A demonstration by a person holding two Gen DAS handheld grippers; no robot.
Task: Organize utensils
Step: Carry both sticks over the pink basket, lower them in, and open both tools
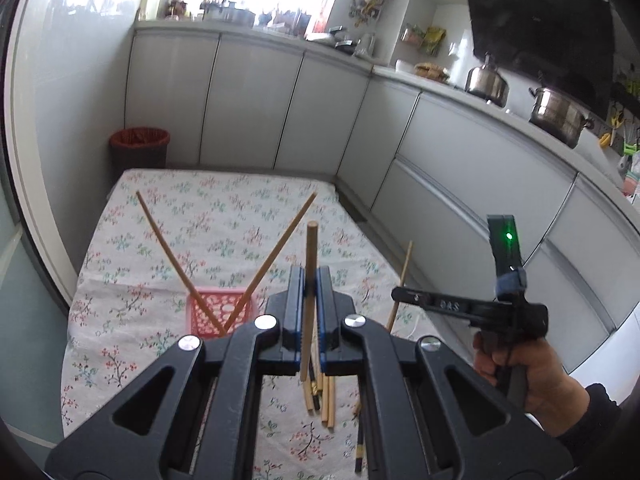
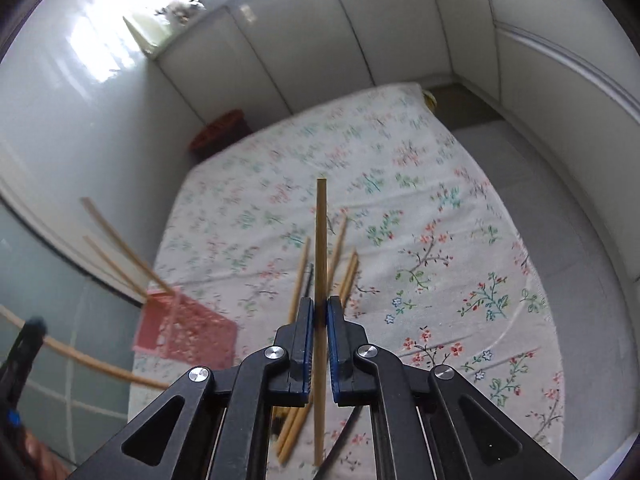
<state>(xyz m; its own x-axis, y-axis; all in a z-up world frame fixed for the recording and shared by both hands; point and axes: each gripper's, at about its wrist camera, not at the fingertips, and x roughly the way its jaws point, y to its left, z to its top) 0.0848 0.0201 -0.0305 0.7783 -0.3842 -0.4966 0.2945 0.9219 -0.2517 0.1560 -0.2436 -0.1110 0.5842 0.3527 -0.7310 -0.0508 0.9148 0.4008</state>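
My left gripper (image 1: 310, 286) is shut on a light wooden chopstick (image 1: 311, 248) that stands nearly upright between its blue pads. My right gripper (image 2: 320, 312) is shut on another wooden chopstick (image 2: 321, 236), also held upright. Below both lies a loose pile of chopsticks (image 2: 346, 270) on the floral tablecloth (image 2: 420, 200), with a dark chopstick (image 1: 359, 446) among them. A pink perforated basket (image 1: 216, 312) stands left of the pile. Two chopsticks (image 1: 276, 248) lean out of it in a V. In the left wrist view the right gripper (image 1: 397, 294) appears at the right, held by a hand (image 1: 532, 376).
A red waste bin (image 1: 139, 152) stands on the floor past the table's far left corner. White cabinets (image 1: 248, 100) run along the back and right. A kettle (image 1: 486, 80) and a steel pot (image 1: 556, 114) sit on the counter. Floor lies right of the table (image 2: 540, 184).
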